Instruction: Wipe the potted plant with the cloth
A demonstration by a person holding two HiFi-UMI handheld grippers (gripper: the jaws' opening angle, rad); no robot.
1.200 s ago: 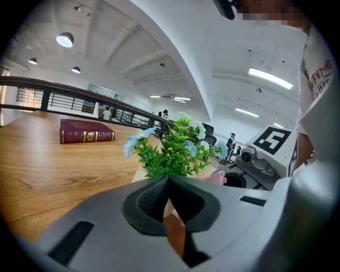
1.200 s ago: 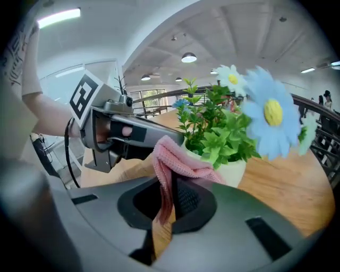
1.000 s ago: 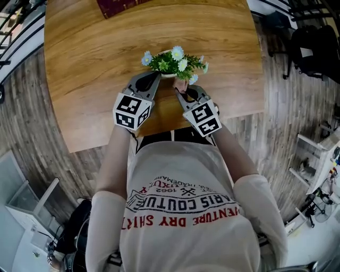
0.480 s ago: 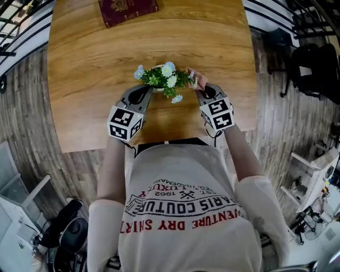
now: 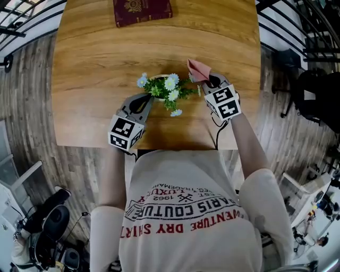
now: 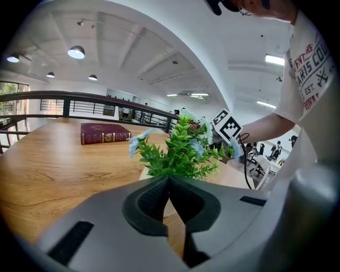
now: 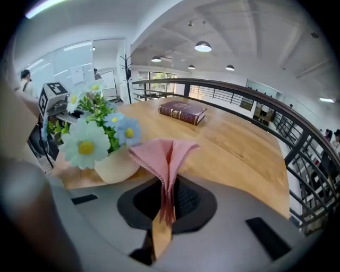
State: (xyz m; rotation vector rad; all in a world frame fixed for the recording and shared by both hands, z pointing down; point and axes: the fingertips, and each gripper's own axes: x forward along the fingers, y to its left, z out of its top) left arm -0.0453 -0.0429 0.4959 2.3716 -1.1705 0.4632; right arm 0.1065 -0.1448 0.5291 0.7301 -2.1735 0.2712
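The potted plant [image 5: 165,88], green leaves with white and pale blue daisies in a cream pot, stands mid-table. My left gripper [image 5: 150,96] is shut, its tips against the pot's near left side. In the left gripper view the closed left gripper [image 6: 169,179] sits just below the leaves [image 6: 181,151]. My right gripper [image 5: 209,79] is to the right of the plant, shut on a pink cloth [image 5: 197,69] that fans up from the jaws. In the right gripper view the cloth [image 7: 163,154] hangs beside the pot [image 7: 116,166] and the flowers [image 7: 85,145].
A dark red book [image 5: 142,10] lies at the wooden table's [image 5: 95,64] far edge, also in view as the book [image 7: 182,111]. A black railing [image 7: 297,138] runs past the table's right side. The person's body is against the near edge.
My right gripper has carried the pink cloth from the plant's near side out to its right and farther back. The left gripper has stayed by the pot.
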